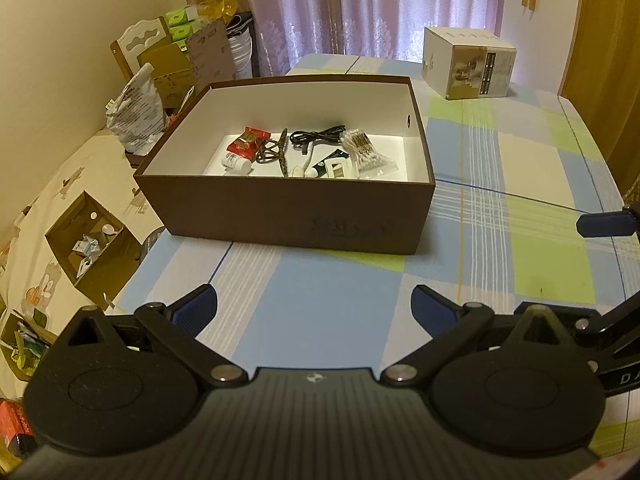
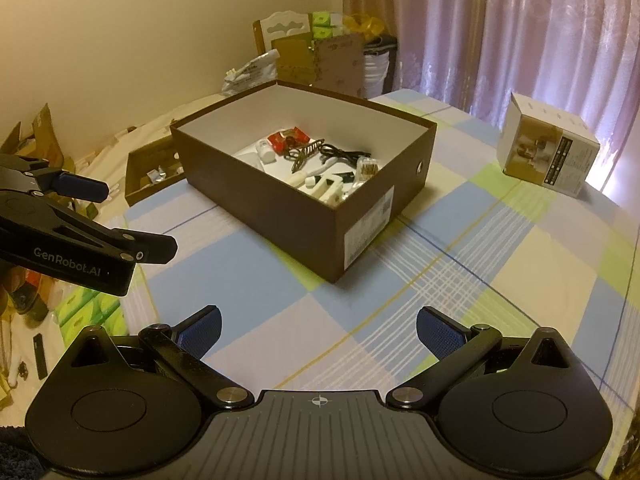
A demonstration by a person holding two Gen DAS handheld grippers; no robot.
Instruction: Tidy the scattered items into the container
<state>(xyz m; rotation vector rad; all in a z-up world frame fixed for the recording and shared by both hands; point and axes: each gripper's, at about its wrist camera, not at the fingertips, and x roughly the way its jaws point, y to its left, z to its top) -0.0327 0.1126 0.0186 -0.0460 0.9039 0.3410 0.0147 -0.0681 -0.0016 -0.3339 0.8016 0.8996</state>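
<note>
Checked tablecloth [image 1: 320, 280] carries the brown box [image 1: 288, 216]; only the right wrist view shows its end label [image 2: 370, 226]. Left gripper [image 1: 314, 308] and right gripper [image 2: 318, 330] hang spread, empty.

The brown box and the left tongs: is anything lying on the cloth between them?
No. In the left wrist view, only bare checked tablecloth lies between the open left tongs and the brown box.

Dim, warm light; curtain [image 1: 360, 8] glows; edges bend, perhaps soft.
</note>
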